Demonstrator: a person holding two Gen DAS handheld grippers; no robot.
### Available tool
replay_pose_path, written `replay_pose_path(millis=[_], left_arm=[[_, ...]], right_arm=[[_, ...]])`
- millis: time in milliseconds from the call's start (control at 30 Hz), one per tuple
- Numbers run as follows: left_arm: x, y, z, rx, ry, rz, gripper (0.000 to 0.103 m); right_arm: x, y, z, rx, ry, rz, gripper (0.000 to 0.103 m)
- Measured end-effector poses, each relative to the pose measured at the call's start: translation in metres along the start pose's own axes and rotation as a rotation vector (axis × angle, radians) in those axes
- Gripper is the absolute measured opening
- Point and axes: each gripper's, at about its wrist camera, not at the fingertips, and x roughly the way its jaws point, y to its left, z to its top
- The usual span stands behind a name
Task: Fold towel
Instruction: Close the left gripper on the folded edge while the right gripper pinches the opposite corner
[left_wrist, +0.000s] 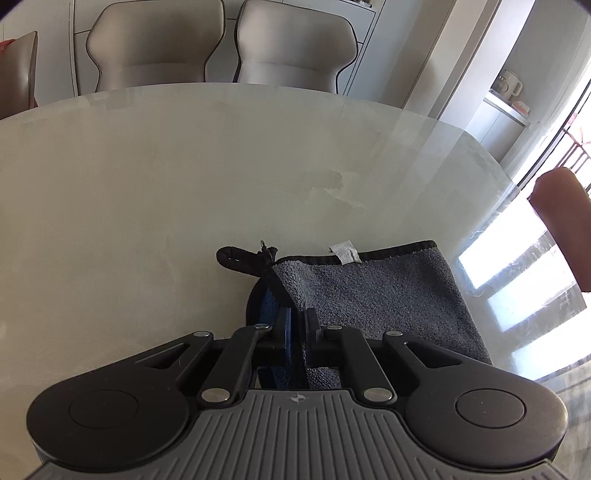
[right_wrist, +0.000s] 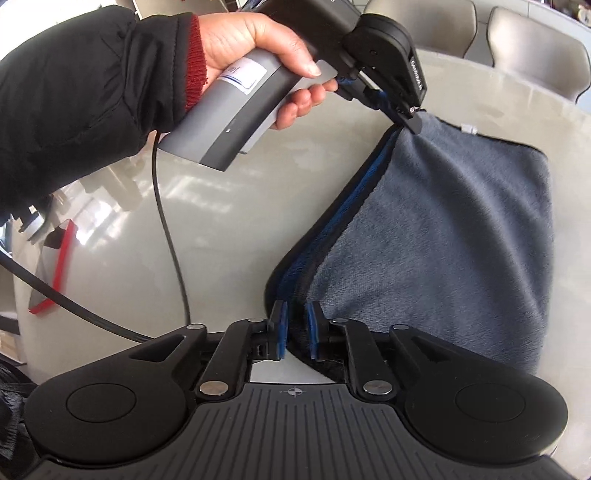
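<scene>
The towel (right_wrist: 443, 229), folded grey side up, is seen at right of centre on the table (right_wrist: 229, 206). Its left edge is clamped by the left gripper (left_wrist: 297, 332); the right gripper (right_wrist: 296, 328) is parted around that edge, pads seemingly clear. A one-sided lift could skew the fold.

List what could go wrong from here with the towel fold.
1. The right gripper has its blue pads standing slightly apart around the edge of the grey plush towel with black trim, so that edge could slip out.
2. The left gripper pinches only a corner, so a pull may drag the layers out of line.
3. The black cable lying on the glossy pale table could snag.
</scene>
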Motion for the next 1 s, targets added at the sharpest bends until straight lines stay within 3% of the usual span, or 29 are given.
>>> replay_pose_path(millis=[233,300,400,700,1000], left_arm=[[0.001,0.004,-0.002,0.004,0.008,-0.002,0.007],[0.001,0.004,-0.002,0.006,0.009,-0.004,0.007],[0.000,0.006,-0.002,0.006,0.007,-0.007,0.007],[-0.011,0.003,0.004,0.051,-0.017,0.017,0.007],[0.000,0.005,-0.003,0.049,0.028,0.044,0.011]], right_arm=[[0.009,0.008,0.004,-0.044,0.002,-0.038,0.026],[0.010,0.008,0.004,-0.053,0.001,-0.066,0.011],[0.007,0.000,0.005,-0.004,-0.003,-0.053,0.005],[-0.003,-0.004,0.013,0.086,-0.032,0.076,0.005],[0.007,-0.007,0.005,0.083,0.025,0.076,0.005]])
